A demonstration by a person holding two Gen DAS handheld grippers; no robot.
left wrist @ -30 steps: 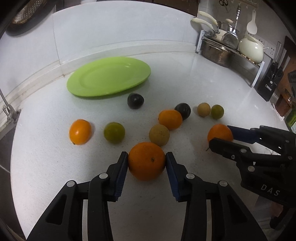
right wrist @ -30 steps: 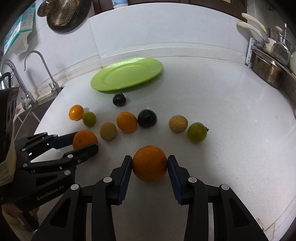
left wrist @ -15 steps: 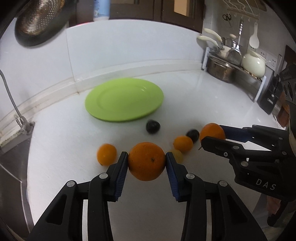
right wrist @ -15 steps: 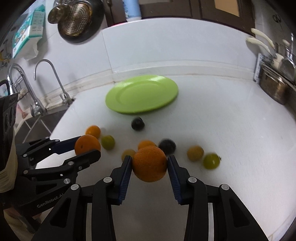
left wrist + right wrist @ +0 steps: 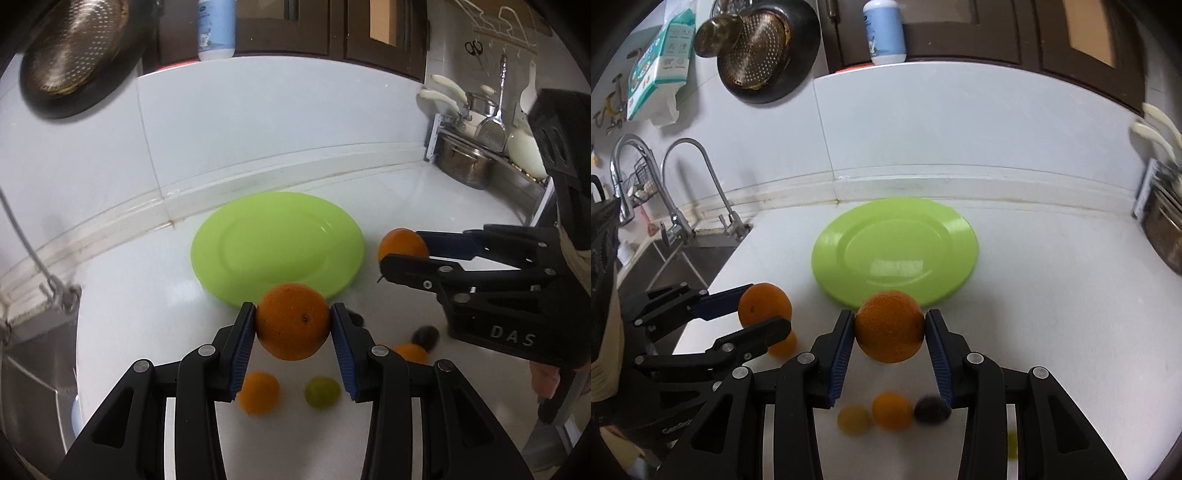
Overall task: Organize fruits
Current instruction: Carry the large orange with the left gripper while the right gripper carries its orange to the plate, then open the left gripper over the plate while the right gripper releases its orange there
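Change since earlier: one second ago both of your oranges were down on the counter among the other fruits; now you hold both in the air, in front of the near rim of the plate. The loose fruits, which were ahead of the claws, are now low in both views, under and behind the claws.
Left gripper (image 5: pixel 293 326): your pads pinch the left orange (image 5: pixel 293 321) from both sides. It does not touch the counter.
Right gripper (image 5: pixel 890 332): your pads pinch the right orange (image 5: pixel 889 326) in the same way. In the left view this claw (image 5: pixel 404 254) is beside the plate's right edge, with its orange (image 5: pixel 402 243) between the fingers.
Plate (image 5: pixel 236 258): one, green, nothing on it, flat on the white counter (image 5: pixel 147 332) near the back wall.
Oranges held: two, one in each claw.
Loose fruits, left view: one orange one (image 5: pixel 258 392), one green one (image 5: pixel 322 392), one more orange one (image 5: pixel 410 352) partly hidden, one dark one (image 5: pixel 425 336); all are blurred.
Loose fruits, right view: one yellowish (image 5: pixel 854 419), one orange (image 5: pixel 892 410), one dark (image 5: pixel 931 409), and one orange partly behind the left claw (image 5: pixel 783 345). The full count I cannot tell, because the claws cover part of the counter.
Other things: one colander (image 5: pixel 757 51) on the wall, two taps (image 5: pixel 698 184) at the sink, one bottle (image 5: pixel 884 31) on the ledge.
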